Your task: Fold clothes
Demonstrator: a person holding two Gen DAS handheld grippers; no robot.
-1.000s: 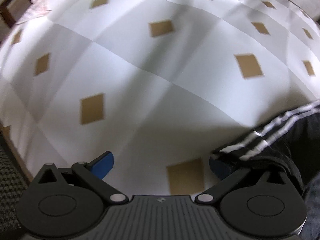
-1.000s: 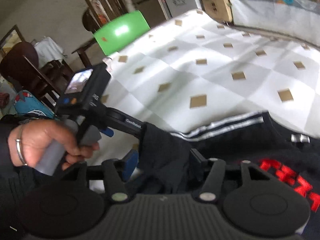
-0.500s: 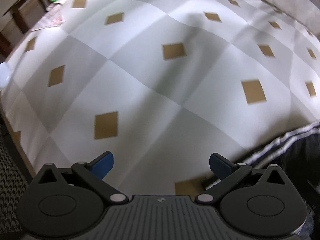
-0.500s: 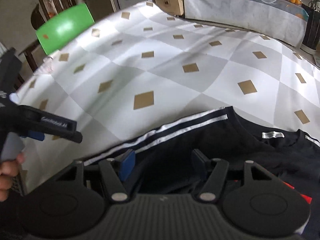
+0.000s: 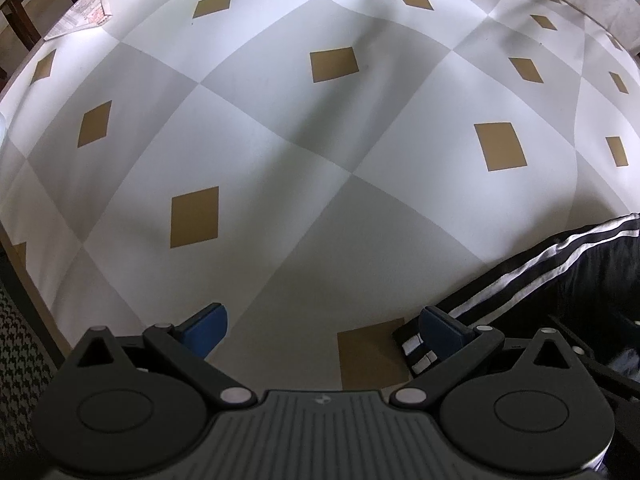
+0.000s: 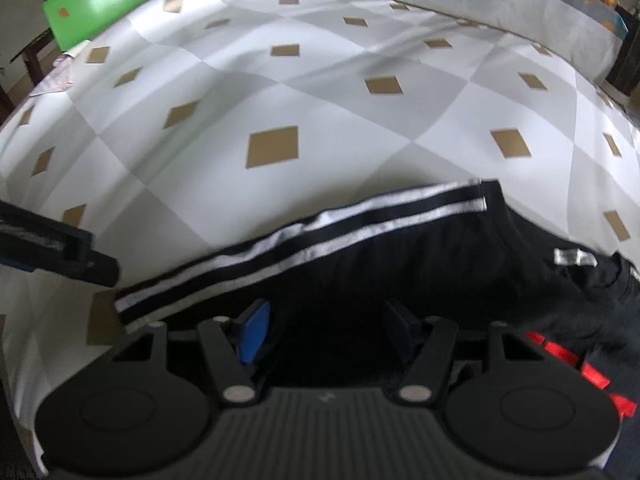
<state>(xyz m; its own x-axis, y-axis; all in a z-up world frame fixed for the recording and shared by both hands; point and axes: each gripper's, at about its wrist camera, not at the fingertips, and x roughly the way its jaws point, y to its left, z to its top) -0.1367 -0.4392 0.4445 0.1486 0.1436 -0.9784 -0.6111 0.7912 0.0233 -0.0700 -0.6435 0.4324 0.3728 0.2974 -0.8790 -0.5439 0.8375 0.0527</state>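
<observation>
A black garment of soft, slightly wrinkled cloth lies on the table, at the near edge. Two thin white stripes run along its edge, red printed letters show at the near right part of it, and a small white label sits near the neck. The table is covered with a smooth cloth printed in large white and grey diamonds, each with a small tan square in the middle.

The left claw points down over the bare cloth at the striped end of the garment. Its jaws stand wide apart and hold nothing; the dark blue pad on the right side is just over the striped corner, and I cannot tell if it touches.

The right claw is above the black cloth. Its jaws are about half open, the blue pads do not press anything, only flat fabric lies under the gap between them.

At the far left corner of the table lies a folded printed paper, and behind it stands a shiny green chair back
</observation>
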